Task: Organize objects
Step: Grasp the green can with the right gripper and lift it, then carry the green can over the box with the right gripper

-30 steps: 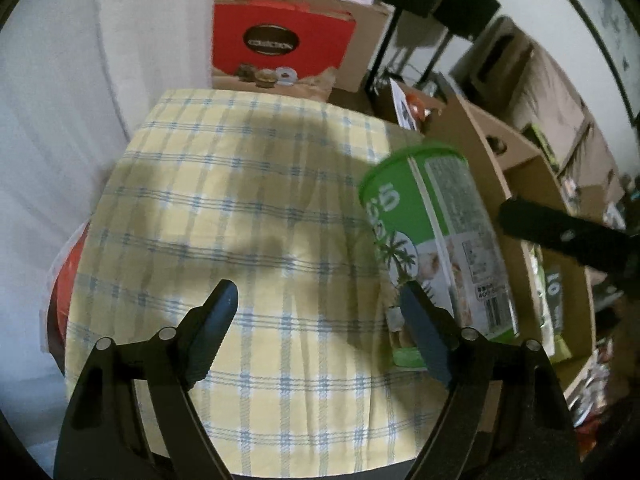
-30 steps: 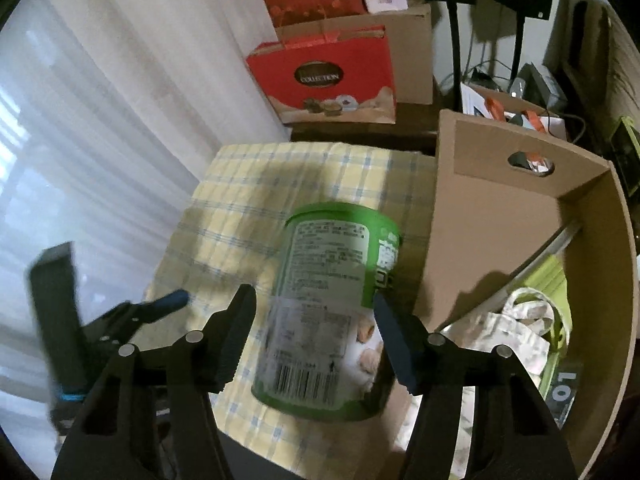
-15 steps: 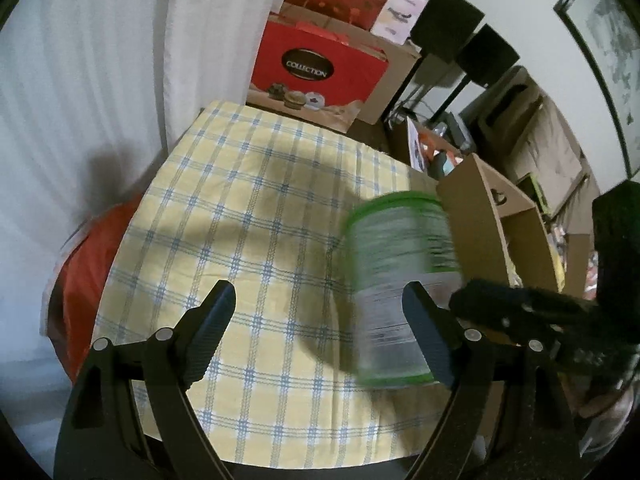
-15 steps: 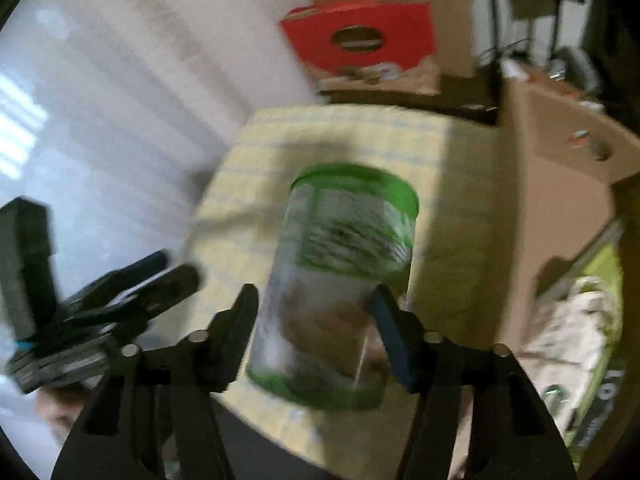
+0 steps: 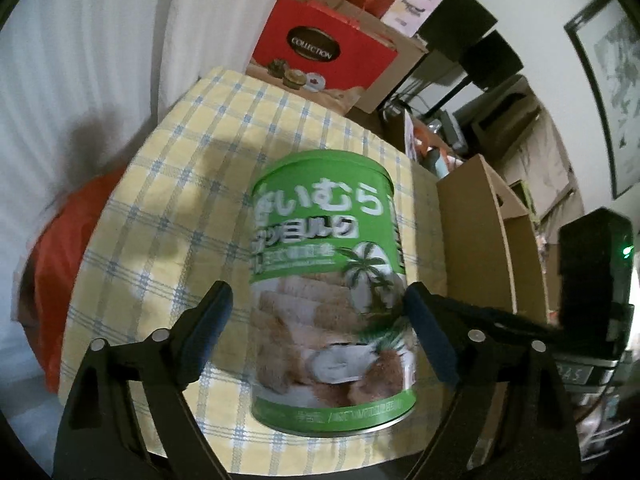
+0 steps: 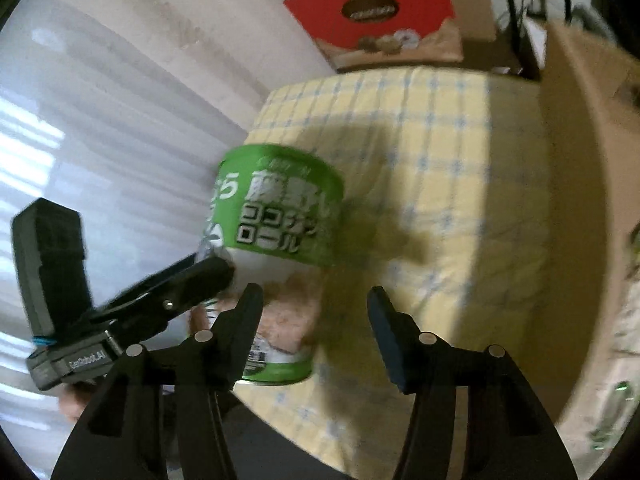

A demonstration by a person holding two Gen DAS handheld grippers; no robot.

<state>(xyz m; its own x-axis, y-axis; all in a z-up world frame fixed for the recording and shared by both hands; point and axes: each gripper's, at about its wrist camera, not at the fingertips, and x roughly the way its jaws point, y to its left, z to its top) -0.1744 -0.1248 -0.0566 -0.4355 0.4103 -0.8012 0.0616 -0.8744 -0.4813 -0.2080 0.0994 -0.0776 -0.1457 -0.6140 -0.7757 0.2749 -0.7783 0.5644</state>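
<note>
1. Between the left gripper's [image 5: 316,340] fingers stands one green can [image 5: 328,292], upright on the desk's yellow checked cloth [image 5: 188,184]; the jaws are spread wide, a gap shows at the left finger, and whether the right finger touches the can, I cannot tell.
2. Over on the right gripper [image 6: 316,328], the jaws are opening and hold nothing; the can [image 6: 276,216] sits up and to its left, partly behind its left finger, with the left gripper [image 6: 212,276] reaching in against the can's side.
3. Count so far: one can, two grippers.
4. Right of the left gripper, one open cardboard box [image 5: 488,232] stands beside the desk; its contents are too hidden to call.
5. Beyond the desk, ahead of both grippers, one red gift bag [image 5: 320,56] stands upright, contents unseen.
</note>
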